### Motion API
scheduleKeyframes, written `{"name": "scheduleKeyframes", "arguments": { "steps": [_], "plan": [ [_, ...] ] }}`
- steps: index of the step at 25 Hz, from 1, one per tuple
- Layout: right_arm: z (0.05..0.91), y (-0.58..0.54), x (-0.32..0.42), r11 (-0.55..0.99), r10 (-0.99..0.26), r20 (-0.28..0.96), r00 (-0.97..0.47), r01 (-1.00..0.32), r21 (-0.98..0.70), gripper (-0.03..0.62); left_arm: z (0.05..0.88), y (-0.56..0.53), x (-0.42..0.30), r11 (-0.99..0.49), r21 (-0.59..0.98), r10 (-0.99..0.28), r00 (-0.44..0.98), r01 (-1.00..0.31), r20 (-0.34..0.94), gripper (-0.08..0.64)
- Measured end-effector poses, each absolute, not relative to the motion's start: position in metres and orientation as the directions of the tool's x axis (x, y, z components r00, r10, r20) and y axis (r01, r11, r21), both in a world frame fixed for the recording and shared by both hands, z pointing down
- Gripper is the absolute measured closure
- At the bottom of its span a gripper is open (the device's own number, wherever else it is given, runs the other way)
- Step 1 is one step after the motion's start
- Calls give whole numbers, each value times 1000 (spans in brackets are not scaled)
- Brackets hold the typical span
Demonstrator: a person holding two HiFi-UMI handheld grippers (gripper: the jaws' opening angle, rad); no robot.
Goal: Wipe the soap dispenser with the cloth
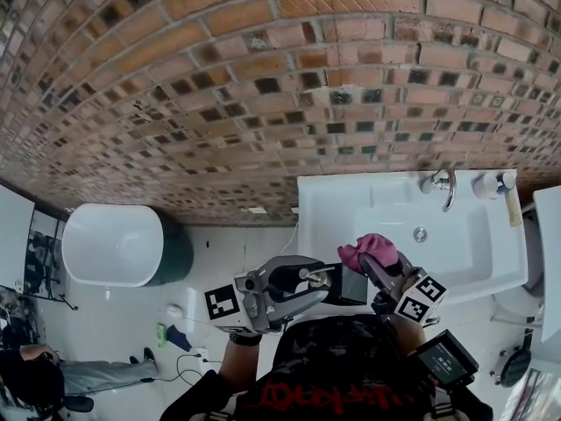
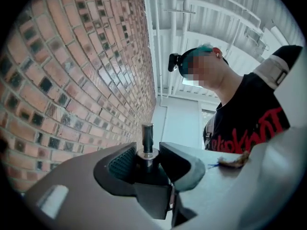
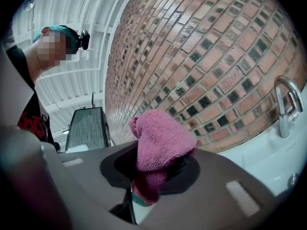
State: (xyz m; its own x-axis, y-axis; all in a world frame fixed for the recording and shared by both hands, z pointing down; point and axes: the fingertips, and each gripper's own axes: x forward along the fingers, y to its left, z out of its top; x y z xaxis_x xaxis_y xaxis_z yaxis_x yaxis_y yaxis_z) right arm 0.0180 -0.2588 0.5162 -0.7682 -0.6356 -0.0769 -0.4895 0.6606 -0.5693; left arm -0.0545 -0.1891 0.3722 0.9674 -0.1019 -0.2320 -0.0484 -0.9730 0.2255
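In the head view my left gripper (image 1: 323, 281) holds a black, box-shaped soap dispenser (image 1: 352, 286) in the air in front of the white sink (image 1: 491, 274). The left gripper view shows this gripper (image 2: 146, 153) shut on the dispenser's neck, with the pump stem (image 2: 147, 134) sticking up between the jaws. My right gripper (image 1: 379, 267) is shut on a pink cloth (image 1: 370, 251) that sits right beside the dispenser's upper right side. In the right gripper view the cloth (image 3: 160, 140) bulges out of the gripper (image 3: 154, 169), and the dark dispenser body (image 3: 86, 128) lies to its left.
A chrome faucet (image 1: 443, 188) and a white fitting (image 1: 487, 184) stand on the sink's far ledge against the brick wall (image 1: 263, 77). A white toilet bowl (image 1: 114, 244) is at the left. Cables and small items lie on the white floor (image 1: 188, 318).
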Motion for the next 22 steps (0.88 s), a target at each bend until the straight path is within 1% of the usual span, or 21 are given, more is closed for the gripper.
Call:
{"name": "scheduleKeyframes", "arguments": {
  "steps": [4, 6, 8, 11, 14, 16, 19, 22],
  "plan": [
    [506, -255, 15, 702, -590, -87, -803, -457, -546, 508, 392, -192, -46, -971, 225, -113, 987, -85, -117, 408],
    [503, -248, 8, 727, -529, -89, -844, -396, -561, 508, 402, -191, -43, -969, 233, -101, 992, -81, -76, 408],
    [500, -241, 1, 740, -460, -101, -882, -318, -592, 508, 409, -187, -40, -969, 241, -66, 996, -49, -59, 407],
    [483, -232, -4, 757, -385, -180, -905, -198, -622, 509, 419, -177, -33, -972, 236, 4, 1000, 9, -21, 407],
    [465, -228, -1, 761, -358, -265, -895, -115, -638, 508, 430, -172, -27, -972, 234, 31, 999, 26, 20, 407],
    [459, -229, 2, 757, -370, -291, -882, -104, -645, 509, 435, -175, -26, -970, 245, 16, 999, 9, 28, 408],
    [456, -232, 8, 753, -400, -295, -868, -127, -646, 509, 439, -185, -27, -962, 270, -27, 999, -33, 26, 407],
    [453, -232, 11, 759, -412, -294, -862, -146, -634, 509, 445, -198, -28, -954, 275, -109, 992, -122, 61, 407]
  ]
}}
